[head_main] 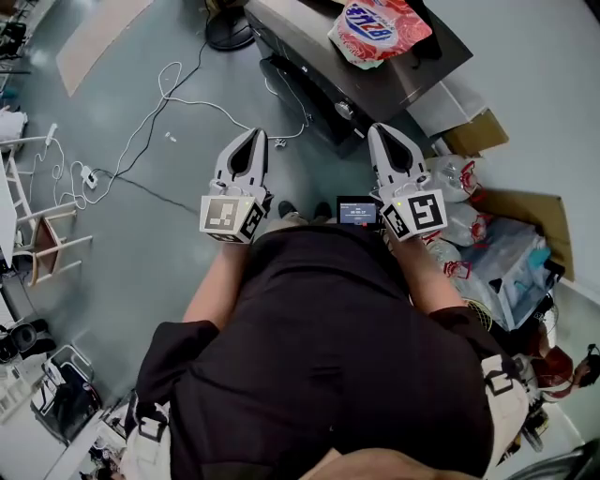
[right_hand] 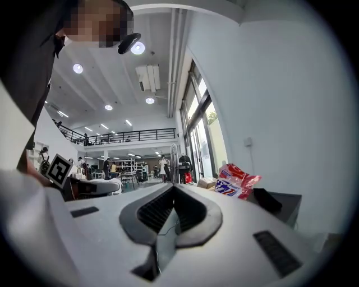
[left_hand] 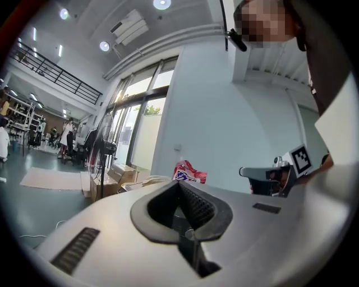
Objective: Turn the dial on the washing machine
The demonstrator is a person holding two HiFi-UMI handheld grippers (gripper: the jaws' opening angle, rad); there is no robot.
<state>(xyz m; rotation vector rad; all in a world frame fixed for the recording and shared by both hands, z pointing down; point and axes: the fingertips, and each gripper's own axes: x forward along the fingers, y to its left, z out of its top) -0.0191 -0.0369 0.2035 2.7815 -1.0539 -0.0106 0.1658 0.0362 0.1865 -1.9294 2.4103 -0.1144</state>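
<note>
The washing machine [head_main: 309, 42] stands at the far side of the scene, ahead of the person, well apart from both claws; a red and white bag of detergent [head_main: 380, 28] lies on its dark top; on the front panel facing the person sits a small round pale knob, which I take to be the dial [head_main: 345, 110], though it is too small to read in detail. The left claw [head_main: 253, 136] and the right claw [head_main: 382, 131] are held side by side in front of the person's body, pointing level toward the machine; each one's own view shows the jaws closed together with nothing between them. The dial will likely handle as a hard, stiff knob fixed on its axle, turning only about that axle and probably in clicks; its rim may be smooth and slippery, so the pads should take it on two opposite sides of the rim, squarely and close to the panel, not at the front edge; the machine looks heavy enough not to shift under the twist. The right claw is nearer the dial; its jaws would need to part before taking hold.
</note>
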